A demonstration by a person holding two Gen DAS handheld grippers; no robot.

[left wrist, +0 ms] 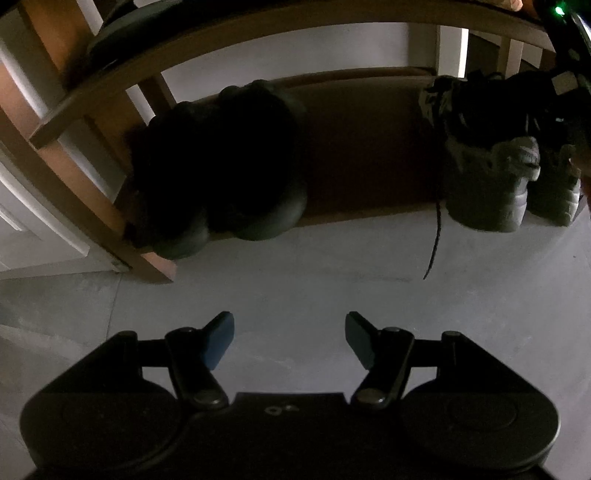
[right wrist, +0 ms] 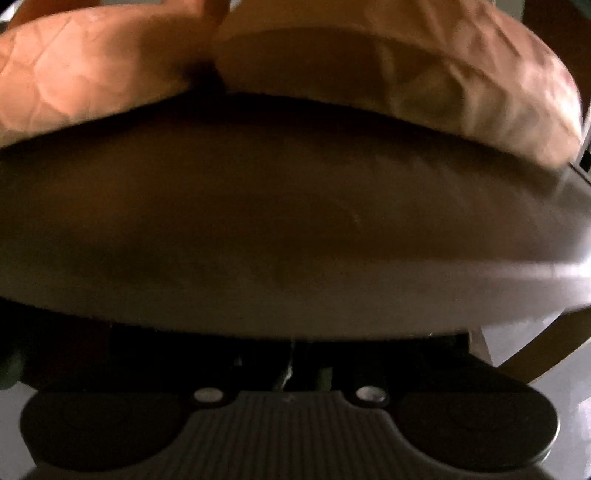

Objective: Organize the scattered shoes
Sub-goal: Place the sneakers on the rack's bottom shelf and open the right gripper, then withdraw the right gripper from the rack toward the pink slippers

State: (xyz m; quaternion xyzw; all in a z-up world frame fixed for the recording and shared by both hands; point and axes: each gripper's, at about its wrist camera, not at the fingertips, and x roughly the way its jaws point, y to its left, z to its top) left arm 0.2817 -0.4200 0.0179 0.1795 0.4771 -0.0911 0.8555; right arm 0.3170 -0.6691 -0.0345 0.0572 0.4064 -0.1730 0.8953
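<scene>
My left gripper (left wrist: 290, 338) hangs open over the grey floor (left wrist: 295, 266) with nothing between its blue pads. It faces a wooden shoe rack (left wrist: 92, 99). A dark pair of shoes (left wrist: 221, 166) sits at the left of the bottom shelf. A grey and black pair of sneakers (left wrist: 491, 173) stands at the right, one lace trailing onto the floor. My right gripper (left wrist: 567, 83) reaches in over those sneakers. In the right wrist view a shelf board (right wrist: 277, 221) fills the frame and hides its fingers. Two tan shoes (right wrist: 92, 74) rest on that board.
A white door and skirting (left wrist: 33, 229) run along the left of the rack. The rack's upright posts (left wrist: 448, 48) stand at the back. Another dark shoe (left wrist: 140, 33) lies on the upper shelf. A gap of bare shelf separates the two bottom pairs.
</scene>
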